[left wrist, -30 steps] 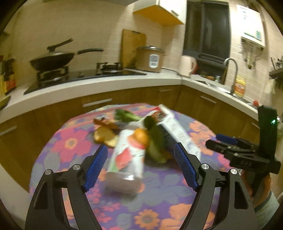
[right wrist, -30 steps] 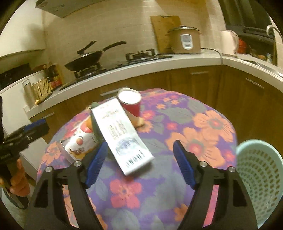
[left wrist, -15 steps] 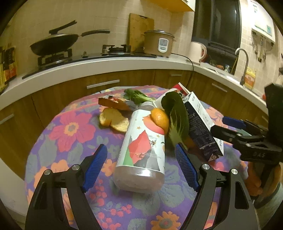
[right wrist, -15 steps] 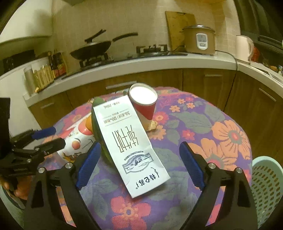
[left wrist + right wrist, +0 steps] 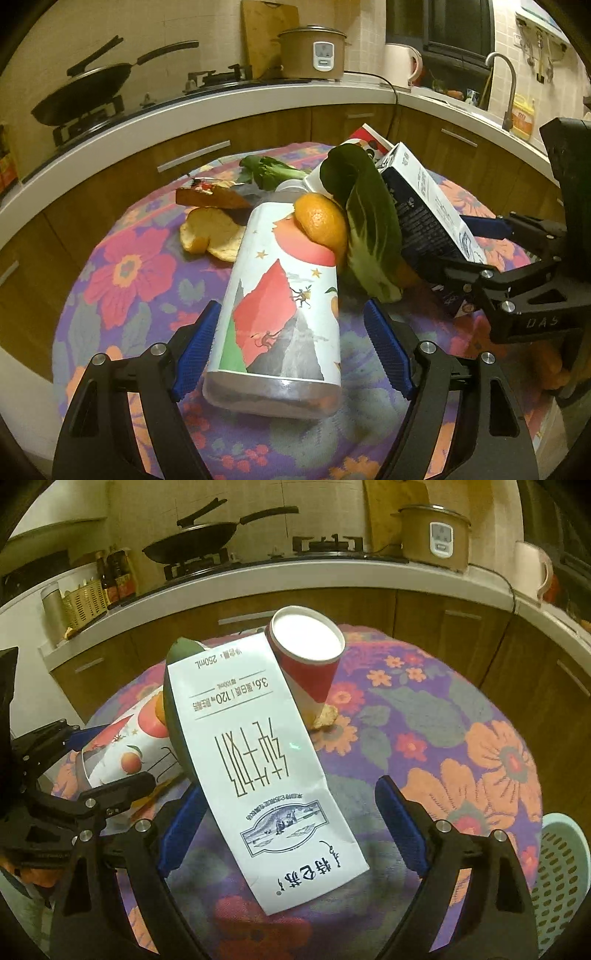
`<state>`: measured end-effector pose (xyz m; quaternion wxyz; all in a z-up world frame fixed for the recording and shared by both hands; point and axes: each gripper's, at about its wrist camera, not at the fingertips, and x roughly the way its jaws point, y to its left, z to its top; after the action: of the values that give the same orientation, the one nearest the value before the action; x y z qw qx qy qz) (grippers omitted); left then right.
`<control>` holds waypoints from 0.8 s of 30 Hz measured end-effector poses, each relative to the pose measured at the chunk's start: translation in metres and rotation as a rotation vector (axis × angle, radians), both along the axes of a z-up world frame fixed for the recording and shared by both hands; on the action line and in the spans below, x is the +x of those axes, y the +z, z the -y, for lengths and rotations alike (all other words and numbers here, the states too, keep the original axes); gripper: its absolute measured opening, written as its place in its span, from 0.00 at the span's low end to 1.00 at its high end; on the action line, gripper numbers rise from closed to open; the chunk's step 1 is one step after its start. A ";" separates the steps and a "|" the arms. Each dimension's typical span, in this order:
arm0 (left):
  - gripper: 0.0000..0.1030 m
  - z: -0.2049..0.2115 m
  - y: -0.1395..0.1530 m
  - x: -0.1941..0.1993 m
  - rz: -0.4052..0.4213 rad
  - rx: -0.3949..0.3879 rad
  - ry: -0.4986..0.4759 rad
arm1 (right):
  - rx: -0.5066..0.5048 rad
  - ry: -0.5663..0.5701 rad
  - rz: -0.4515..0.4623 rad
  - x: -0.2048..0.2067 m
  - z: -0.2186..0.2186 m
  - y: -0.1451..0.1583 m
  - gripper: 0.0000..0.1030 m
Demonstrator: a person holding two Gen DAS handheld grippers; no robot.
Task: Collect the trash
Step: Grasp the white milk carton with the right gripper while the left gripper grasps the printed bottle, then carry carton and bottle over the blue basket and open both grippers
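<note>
Lying between the left gripper's (image 5: 291,347) spread fingers, the printed bottle (image 5: 280,317) looks unclamped.

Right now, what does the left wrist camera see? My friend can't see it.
A picture-printed bottle lies on a flowery tablecloth between the open left tongs. An orange peel and a green leaf lean on it, beside a milk carton.

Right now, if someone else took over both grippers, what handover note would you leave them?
Left gripper: open, jaws either side of the bottle, not pressing.
Right gripper: open, straddling the milk carton.
Also lying on the table: orange peel, leaf, red paper cup.
Basket stands beside the table at the right.
Nothing picked up yet; all trash still to collect.
</note>
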<state>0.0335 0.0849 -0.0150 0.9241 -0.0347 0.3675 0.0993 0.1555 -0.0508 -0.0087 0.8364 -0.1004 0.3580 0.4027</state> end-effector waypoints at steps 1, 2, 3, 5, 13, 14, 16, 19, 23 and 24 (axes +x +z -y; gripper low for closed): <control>0.70 0.000 0.000 0.000 0.002 0.001 0.003 | 0.001 0.003 0.003 0.000 0.000 0.001 0.81; 0.65 0.000 0.000 0.000 0.000 0.001 0.007 | -0.001 0.008 0.004 0.000 0.000 0.000 0.74; 0.57 -0.001 0.000 0.000 -0.005 0.002 0.012 | -0.003 0.013 0.000 0.000 -0.001 0.000 0.71; 0.57 -0.001 0.000 0.000 -0.013 -0.003 0.013 | -0.010 0.022 0.005 -0.003 -0.003 0.000 0.62; 0.56 0.004 0.005 -0.020 -0.001 0.003 0.014 | 0.030 0.035 0.047 -0.020 0.005 0.008 0.48; 0.56 0.004 0.007 -0.028 0.007 0.007 0.017 | 0.040 0.030 0.056 -0.023 0.008 0.010 0.48; 0.56 0.001 0.013 -0.042 0.029 0.007 0.026 | 0.057 0.019 0.054 -0.027 0.015 0.013 0.48; 0.56 -0.004 0.022 -0.060 0.067 -0.011 0.034 | 0.073 -0.009 0.059 -0.036 0.030 0.016 0.48; 0.56 -0.005 0.037 -0.076 0.126 -0.062 0.027 | 0.106 -0.061 0.057 -0.042 0.058 0.022 0.48; 0.56 -0.003 0.041 -0.079 0.151 -0.083 0.009 | 0.113 -0.085 0.061 -0.043 0.069 0.024 0.48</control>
<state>-0.0456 0.0882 0.0260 0.9465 -0.0823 0.3002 0.0853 0.1120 -0.1194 0.0155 0.8677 -0.0499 0.3129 0.3830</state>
